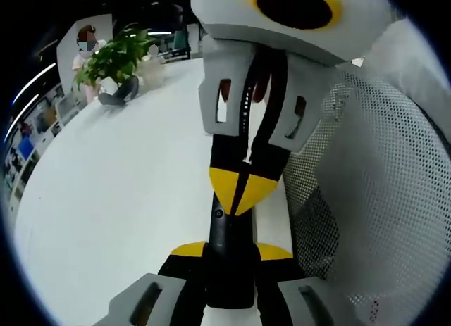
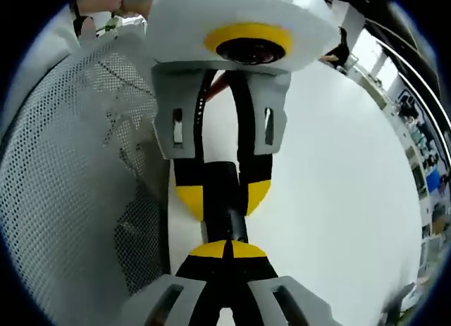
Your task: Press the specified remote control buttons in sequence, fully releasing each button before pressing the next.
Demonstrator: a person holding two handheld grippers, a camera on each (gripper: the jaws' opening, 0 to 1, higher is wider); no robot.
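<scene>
**Two Grippers Meet Over a Dark Remote**

Here, a slim black remote control [image 1: 227,259] sits between two grippers facing each other over a white table [image 1: 120,199]. In the left gripper view the remote lies lengthwise between the left gripper [image 1: 229,252]'s yellow-tipped jaws, which close on its sides and hold it. The right gripper [image 1: 243,189] comes in from above, its yellow tips drawn together into a point that rests on or just above the remote's far end.

In the right gripper view the roles mirror: the right gripper [image 2: 229,250] shows its tips pressed together, nothing between them, meeting the dark remote [image 2: 224,199], while the left gripper [image 2: 224,196] clasps the remote from the far side. The buttons themselves are hidden behind the jaws.

A white mesh basket [image 1: 380,199] stands just beside the grippers, and a leafy potted plant [image 1: 116,58] sits at the table's far edge.

The step in hand looks like a button press, with the remote steadied by one tool and poked by the other. Whether the button is down cannot be told. The next move calls for lifting the closed tips fully clear before aiming at another button.
</scene>
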